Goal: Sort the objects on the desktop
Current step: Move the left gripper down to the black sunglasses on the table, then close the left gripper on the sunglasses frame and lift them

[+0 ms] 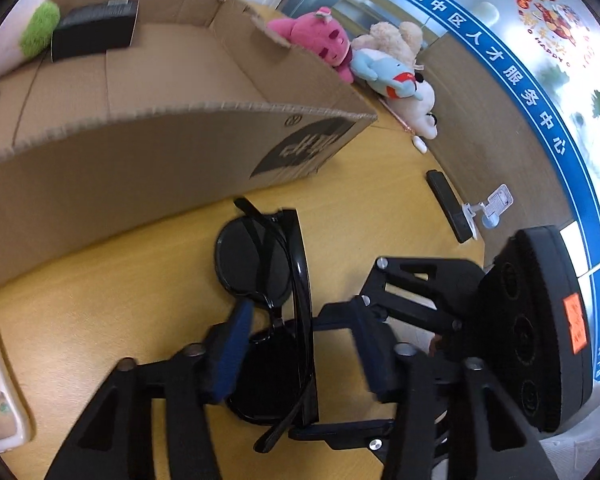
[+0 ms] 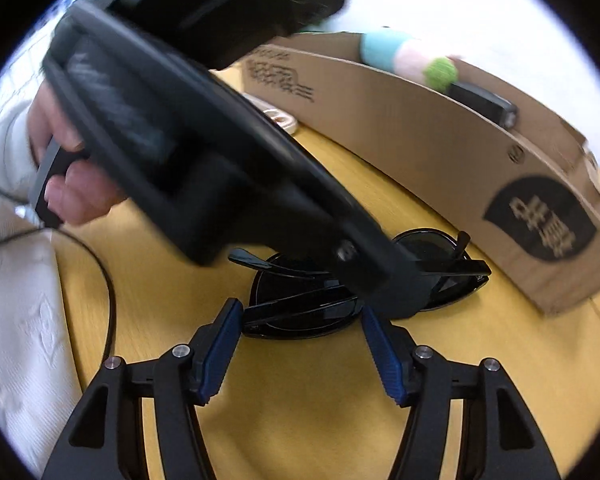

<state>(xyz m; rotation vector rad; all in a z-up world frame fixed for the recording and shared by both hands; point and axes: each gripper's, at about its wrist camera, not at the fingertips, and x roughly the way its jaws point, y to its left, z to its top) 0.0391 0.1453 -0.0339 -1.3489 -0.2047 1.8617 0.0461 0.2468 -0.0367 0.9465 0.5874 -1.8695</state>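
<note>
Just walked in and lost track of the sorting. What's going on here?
A person holds two grippers over folded black sunglasses on the yellow table. The left gripper is open, its fingers either side of the sunglasses. The right gripper is open, just short of them. The cardboard box beside them already holds a black box.
</note>
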